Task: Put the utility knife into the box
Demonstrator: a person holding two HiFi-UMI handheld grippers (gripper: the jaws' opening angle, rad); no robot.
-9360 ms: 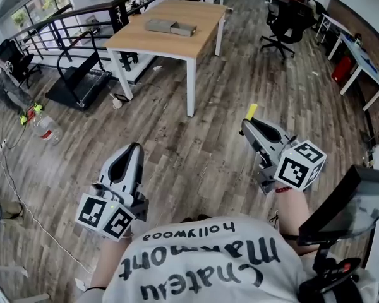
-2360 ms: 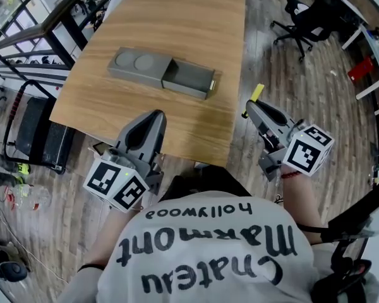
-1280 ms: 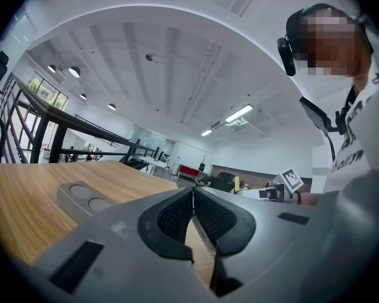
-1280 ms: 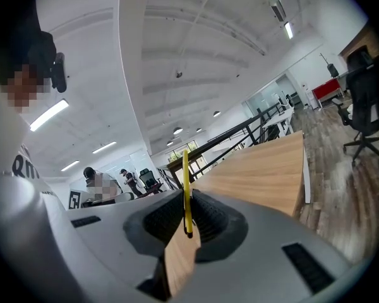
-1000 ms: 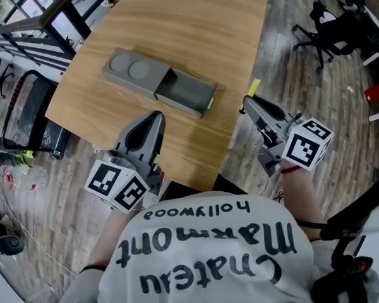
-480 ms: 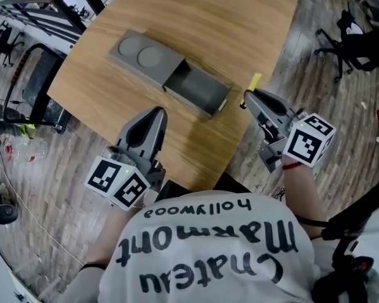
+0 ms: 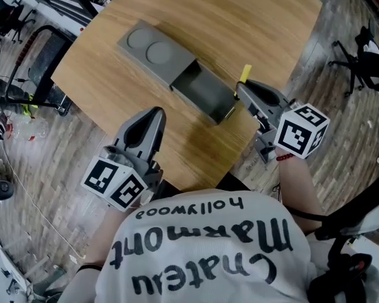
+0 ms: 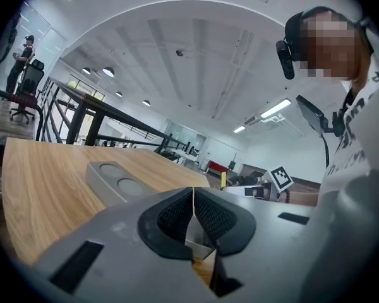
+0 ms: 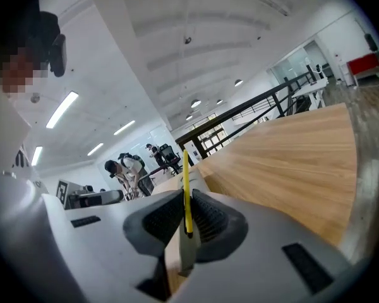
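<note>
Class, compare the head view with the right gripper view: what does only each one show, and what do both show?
Only the head view: a look down into the open tray of the grey box, and the plank floor. Only the right gripper view: the right gripper with jaws shut on the yellow utility knife, ceiling lights, and people standing far off. Both: the knife and the wooden table.

The left tongs are held low at the left side, tips directed forward, with the jaws pressed fully together. The marker cube is positioned nearest the body. The right tongs are extended further forward, with the jaws closed on a thin yellow utility knife projecting beyond the tips. The right forearm is stretched forward.
</note>
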